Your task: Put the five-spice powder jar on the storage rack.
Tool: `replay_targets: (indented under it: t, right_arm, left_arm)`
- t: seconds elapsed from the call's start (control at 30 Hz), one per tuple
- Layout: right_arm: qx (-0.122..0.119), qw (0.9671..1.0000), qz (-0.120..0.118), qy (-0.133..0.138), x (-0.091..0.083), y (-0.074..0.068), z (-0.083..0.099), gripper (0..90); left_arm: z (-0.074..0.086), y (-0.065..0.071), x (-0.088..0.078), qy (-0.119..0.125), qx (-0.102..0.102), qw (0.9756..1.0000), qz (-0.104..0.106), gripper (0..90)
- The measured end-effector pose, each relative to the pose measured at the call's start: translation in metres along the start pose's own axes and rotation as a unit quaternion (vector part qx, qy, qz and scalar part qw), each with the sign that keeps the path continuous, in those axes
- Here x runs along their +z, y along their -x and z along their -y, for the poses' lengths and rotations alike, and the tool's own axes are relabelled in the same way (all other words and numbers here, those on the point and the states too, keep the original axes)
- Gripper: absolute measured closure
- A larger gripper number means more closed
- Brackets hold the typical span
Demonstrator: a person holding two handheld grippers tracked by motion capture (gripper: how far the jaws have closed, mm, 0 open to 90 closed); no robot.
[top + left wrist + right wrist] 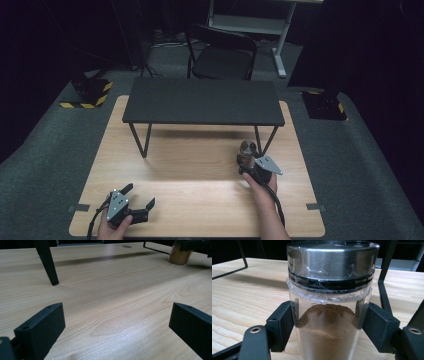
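Observation:
A clear spice jar with a steel lid and plastic seal holds brown powder. My right gripper is shut on it, one black finger pressed against each side. In the high view the jar stands upright at the table's right, just in front of the black riser's right leg, with the right gripper behind it. My left gripper rests near the front left corner, jaws wide apart and nothing between them. In the left gripper view its gripper faces bare wood, and the jar's base sits on the table far right.
A low black riser shelf on thin metal legs spans the back half of the wooden table. A black folding chair stands behind the table. Striped floor bases sit at both back corners.

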State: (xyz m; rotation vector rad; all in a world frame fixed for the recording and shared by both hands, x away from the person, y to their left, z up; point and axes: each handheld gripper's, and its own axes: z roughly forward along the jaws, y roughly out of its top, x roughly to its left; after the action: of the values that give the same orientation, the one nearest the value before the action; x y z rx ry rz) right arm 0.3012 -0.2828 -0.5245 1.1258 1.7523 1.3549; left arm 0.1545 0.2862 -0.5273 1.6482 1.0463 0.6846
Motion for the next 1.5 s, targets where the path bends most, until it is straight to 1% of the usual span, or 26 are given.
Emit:
replay_targets:
  t: [0.2,0.3,0.57,0.83,0.93,1.0,1.03,1.07,1.1,1.13,1.17,1.33,1.37,1.4,1.47,1.5]
  right_arm:
    - [-0.009,1.0,-0.002,-0.002,-0.001,0.001,-0.001,30.6]
    - [-0.01,0.9999,-0.004,-0.003,-0.002,0.002,-0.002,30.6]
    - [-0.018,0.9998,-0.011,0.007,-0.008,0.0,-0.003,30.6]
    - [-0.019,0.9991,-0.023,0.028,-0.03,-0.008,-0.017,30.6]
    - [-0.019,0.9988,-0.027,0.036,-0.039,-0.01,-0.024,30.6]
    - [-0.027,0.9982,-0.027,0.046,-0.047,-0.013,-0.032,30.7]
    - [-0.027,0.9982,-0.027,0.046,-0.047,-0.013,-0.032,30.7]
    - [-0.031,0.9981,-0.027,0.047,-0.051,-0.015,-0.036,30.6]
    - [-0.03,0.998,-0.027,0.049,-0.053,-0.015,-0.04,30.6]
    - [-0.026,0.998,-0.03,0.05,-0.058,-0.015,-0.048,30.6]
    - [-0.026,0.998,-0.03,0.05,-0.058,-0.015,-0.048,30.6]
    - [-0.019,0.9975,-0.033,0.059,-0.068,-0.016,-0.072,30.7]
    - [-0.015,0.9975,-0.033,0.06,-0.071,-0.017,-0.082,30.6]
    - [-0.015,0.9975,-0.033,0.06,-0.071,-0.017,-0.082,30.6]
    - [-0.012,0.9975,-0.033,0.062,-0.074,-0.017,-0.092,30.6]
    - [-0.017,0.9975,-0.026,0.064,-0.076,-0.021,-0.102,30.6]
  left_arm:
    - [0.0,0.0,0.0,0.0,0.001,1.0,0.0,0.7]
    - [0.0,0.0,0.0,0.0,0.001,1.0,0.001,0.7]
    - [0.0,0.0,0.0,0.0,0.0,1.0,0.001,0.7]
    - [0.0,0.0,0.0,0.0,-0.001,1.0,0.001,0.7]
    - [0.0,0.0,0.0,-0.001,-0.002,1.0,0.0,0.7]
    - [0.0,0.0,0.0,-0.001,-0.001,1.0,0.002,0.7]
    - [0.0,0.0,0.0,-0.001,-0.001,1.0,0.002,0.7]
    - [0.0,-0.001,0.0,-0.001,-0.001,1.0,0.002,0.7]
    - [0.0,-0.001,0.0,-0.001,-0.002,1.0,0.002,0.7]
    - [0.0,-0.001,0.0,-0.001,-0.002,1.0,0.002,0.7]
    - [0.0,-0.001,0.0,-0.001,-0.002,1.0,0.002,0.7]
    - [0.0,-0.001,0.0,-0.001,-0.002,1.0,0.002,0.7]
    - [0.0,-0.001,0.0,-0.001,-0.002,1.0,0.002,0.7]
    - [0.0,-0.001,0.0,-0.001,-0.002,1.0,0.002,0.7]
    - [0.0,-0.001,0.0,-0.001,-0.002,1.0,0.003,0.7]
    - [0.0,-0.001,0.0,-0.001,-0.002,1.0,0.003,0.7]
